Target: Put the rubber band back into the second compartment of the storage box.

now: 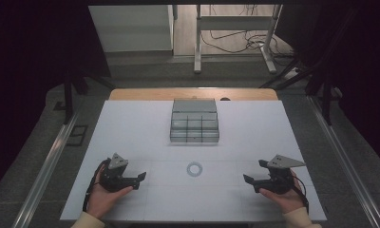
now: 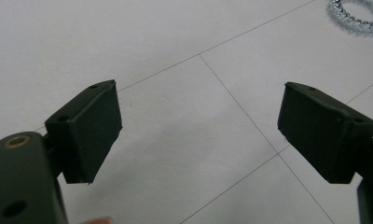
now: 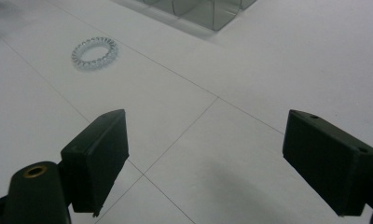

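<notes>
Both pairs of jaws stand wide apart and hold nothing; between them I see only the bare white surface with its thin lines. In the left gripper view the two black pads frame an empty stretch of table, and the coiled ring sits at the upper right corner of the frame, well beyond the pads. In the right gripper view the same ring lies in the upper left part, also well apart from the jaws.

In the high view the left gripper rests low at the lower left of the frame and the right gripper at the lower right, each one held in a hand near the table's front edge. They point inward, toward each other, and the ring lies about midway between them, slightly farther up in the frame. I think this is a ready position: the jaws are opened in advance so either one can go to the ring.

Beyond the ring, in the middle of the frame, stands a grey organizer with several open compartments, which looks like a probable place for it.
</notes>
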Demonstrator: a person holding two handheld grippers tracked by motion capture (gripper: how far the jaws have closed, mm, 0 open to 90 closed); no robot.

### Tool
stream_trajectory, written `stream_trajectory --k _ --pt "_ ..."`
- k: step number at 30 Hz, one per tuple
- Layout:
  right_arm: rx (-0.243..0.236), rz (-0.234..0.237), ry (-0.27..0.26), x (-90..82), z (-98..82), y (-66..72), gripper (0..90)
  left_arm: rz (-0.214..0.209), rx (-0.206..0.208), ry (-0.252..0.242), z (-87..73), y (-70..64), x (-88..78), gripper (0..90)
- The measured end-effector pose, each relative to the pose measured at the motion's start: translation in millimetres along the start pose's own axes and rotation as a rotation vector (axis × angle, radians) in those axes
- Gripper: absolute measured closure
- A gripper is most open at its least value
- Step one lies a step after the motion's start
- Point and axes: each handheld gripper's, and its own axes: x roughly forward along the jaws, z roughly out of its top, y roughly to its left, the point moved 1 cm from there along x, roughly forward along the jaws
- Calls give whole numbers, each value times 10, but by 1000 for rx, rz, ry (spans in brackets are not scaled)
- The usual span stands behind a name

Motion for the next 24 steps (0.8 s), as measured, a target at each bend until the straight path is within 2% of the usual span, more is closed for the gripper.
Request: stream_trajectory --k 18,24 --pt "-6 3 13 20 -14 0 153 4 24 8 17 -44 -43 155" --pt "-5 5 14 27 -16 -5 153 7 -3 23 41 -19 -103 162"
